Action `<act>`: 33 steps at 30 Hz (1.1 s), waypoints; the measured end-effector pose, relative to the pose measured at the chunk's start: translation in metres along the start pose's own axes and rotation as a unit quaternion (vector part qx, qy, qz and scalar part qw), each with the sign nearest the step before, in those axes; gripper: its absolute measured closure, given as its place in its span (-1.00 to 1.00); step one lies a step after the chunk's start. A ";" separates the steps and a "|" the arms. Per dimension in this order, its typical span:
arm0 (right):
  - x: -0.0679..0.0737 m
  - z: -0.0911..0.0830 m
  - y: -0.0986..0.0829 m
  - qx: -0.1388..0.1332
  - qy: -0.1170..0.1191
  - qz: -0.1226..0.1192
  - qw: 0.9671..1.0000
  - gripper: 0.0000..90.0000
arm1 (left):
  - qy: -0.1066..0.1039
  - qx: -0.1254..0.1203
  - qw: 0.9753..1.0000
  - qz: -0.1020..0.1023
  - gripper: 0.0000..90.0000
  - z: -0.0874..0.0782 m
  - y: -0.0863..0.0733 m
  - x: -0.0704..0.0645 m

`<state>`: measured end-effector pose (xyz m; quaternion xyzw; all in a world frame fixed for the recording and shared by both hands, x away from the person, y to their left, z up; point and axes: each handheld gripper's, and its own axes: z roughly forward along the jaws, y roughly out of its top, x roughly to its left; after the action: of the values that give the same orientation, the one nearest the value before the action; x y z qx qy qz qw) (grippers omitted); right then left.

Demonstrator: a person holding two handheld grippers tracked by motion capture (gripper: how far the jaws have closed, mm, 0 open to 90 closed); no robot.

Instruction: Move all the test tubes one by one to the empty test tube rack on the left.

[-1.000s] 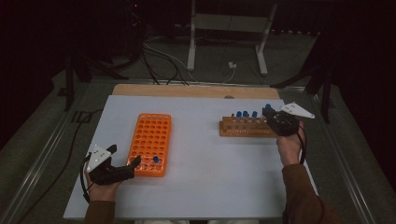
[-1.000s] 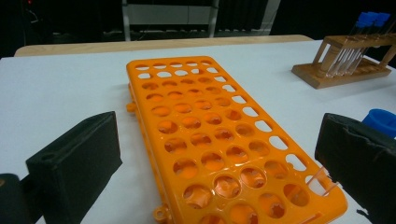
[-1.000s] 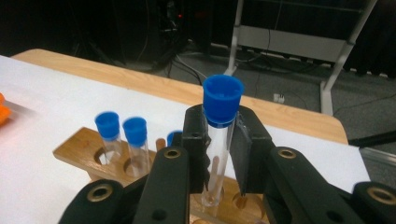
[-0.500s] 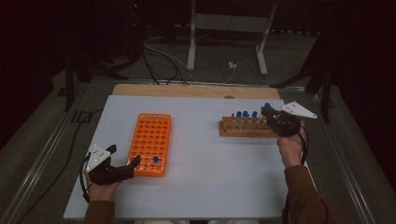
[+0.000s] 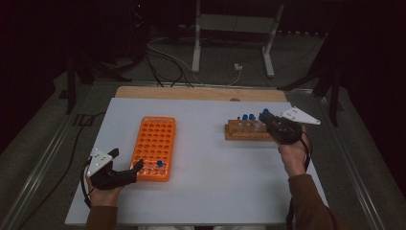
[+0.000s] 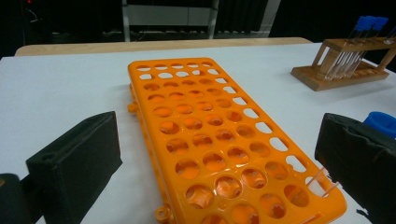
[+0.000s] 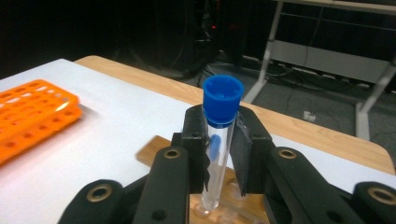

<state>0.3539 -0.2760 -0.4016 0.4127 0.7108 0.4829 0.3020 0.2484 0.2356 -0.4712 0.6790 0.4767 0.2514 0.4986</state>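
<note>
My right gripper is shut on a clear test tube with a blue cap, held upright just over the right end of the wooden rack. That rack holds more blue-capped tubes. In the right gripper view the tube's bottom sits at the rack's top board. My left gripper rests open on the table at the near left corner of the orange rack. Its jaws stand wide apart across that rack. One blue-capped tube stands in the orange rack's near row.
The white table top has a wooden strip along its far edge. Beyond it are a metal stand and cables on the dark floor. A person's hands and a brown sleeve come in from the near edge.
My right gripper has edged a little to the left with the tube in it. The left gripper and both racks have not moved.
</note>
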 end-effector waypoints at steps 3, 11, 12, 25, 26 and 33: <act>0.009 0.000 0.002 -0.003 0.017 0.000 1.000 0.71 | -0.001 -0.001 1.000 0.000 -0.98 -0.001 0.001 0.000; 0.037 0.011 0.007 0.000 0.067 -0.004 0.998 0.70 | -0.012 -0.008 1.000 0.004 -0.94 0.001 0.009 -0.002; 0.041 0.013 0.008 0.001 0.073 -0.007 0.997 0.70 | -0.015 -0.009 1.000 0.006 -0.93 0.002 0.011 -0.002; 0.093 0.045 0.020 0.018 0.141 -0.017 0.990 0.70 | -0.044 -0.009 0.999 0.026 -0.87 0.018 0.030 -0.008; 0.097 0.048 0.020 0.020 0.145 -0.017 0.989 0.70 | -0.045 -0.007 0.999 0.029 -0.87 0.019 0.031 -0.008; 0.122 0.064 0.023 0.033 0.187 -0.006 0.982 0.70 | -0.055 0.002 0.998 0.041 -0.84 0.028 0.039 -0.012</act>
<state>0.3553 -0.1370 -0.4064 0.3205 0.7726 0.5264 0.1526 0.2814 0.2113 -0.4444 0.7121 0.4204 0.2329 0.5117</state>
